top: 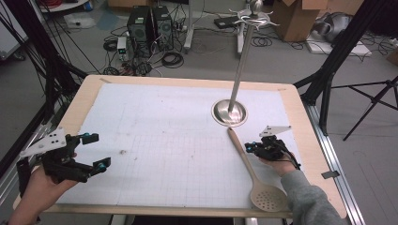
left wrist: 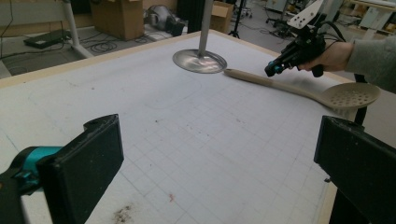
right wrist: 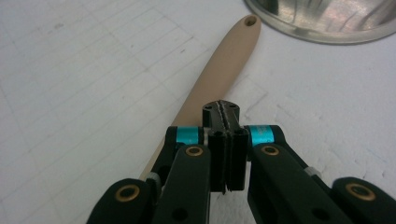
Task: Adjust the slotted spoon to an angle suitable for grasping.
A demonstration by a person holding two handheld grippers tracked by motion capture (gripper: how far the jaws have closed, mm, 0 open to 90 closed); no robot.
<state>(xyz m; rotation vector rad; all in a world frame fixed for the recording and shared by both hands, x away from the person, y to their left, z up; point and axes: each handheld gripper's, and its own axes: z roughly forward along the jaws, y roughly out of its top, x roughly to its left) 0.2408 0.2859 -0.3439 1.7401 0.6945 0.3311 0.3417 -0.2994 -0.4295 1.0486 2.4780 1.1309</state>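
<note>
A beige slotted spoon (top: 248,168) lies on the white gridded mat (top: 159,140), its handle end by the round base of a metal stand (top: 230,112) and its perforated head (top: 268,197) near the front edge. My right gripper (top: 250,148) hovers just over the spoon's handle (right wrist: 224,60). It is shut (right wrist: 221,108), pad against pad, with nothing between. At the left edge my left gripper (top: 97,151) stands wide open and empty (left wrist: 219,163). It faces the spoon (left wrist: 280,84) and the stand's base (left wrist: 200,60) across the mat.
The stand's pole rises to a ring of hooks (top: 253,16) above the back of the table. The wooden table rim (top: 300,122) frames the mat. On the floor beyond are computer towers (top: 150,26), cables, cardboard boxes and black tripod legs (top: 371,103).
</note>
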